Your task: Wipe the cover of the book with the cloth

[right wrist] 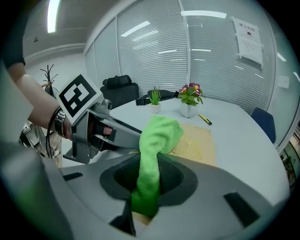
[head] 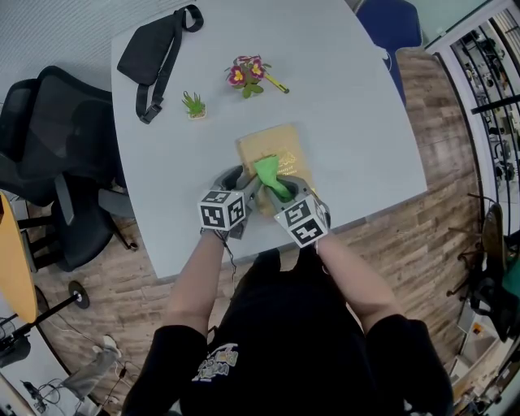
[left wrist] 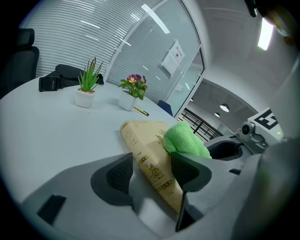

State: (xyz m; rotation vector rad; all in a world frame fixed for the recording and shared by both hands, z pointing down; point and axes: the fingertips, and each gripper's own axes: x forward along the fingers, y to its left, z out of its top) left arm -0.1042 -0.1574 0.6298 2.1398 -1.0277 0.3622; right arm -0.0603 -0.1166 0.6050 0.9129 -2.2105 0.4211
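Nearest us, our two forearms reach out of black sleeves to the grippers, which sit side by side over the near edge of the grey table [head: 349,106]. Our left gripper [left wrist: 152,171] has its jaws closed onto the near spine edge of the book [head: 272,150], a tan volume with gold print, one pad at each side of it. Our right gripper [right wrist: 149,176] pinches the green cloth [right wrist: 157,140] tight between its jaws. The cloth's free end lies bunched on the book's cover, just beside the left gripper's right jaw. From above, grippers and cloth hide the book's near end, and its far half shows bare.

Farther off, well apart from the book, stand two small white pots: one holds a spiky green plant [head: 193,104], the other pink and purple flowers [head: 246,75]. We see a yellow pen [head: 276,84] just beside the flowers. A black waist bag [head: 150,53] lies at the far left corner. Off the table, a black office chair [head: 57,154] stands to our left and a blue chair [head: 390,24] beyond the far edge.
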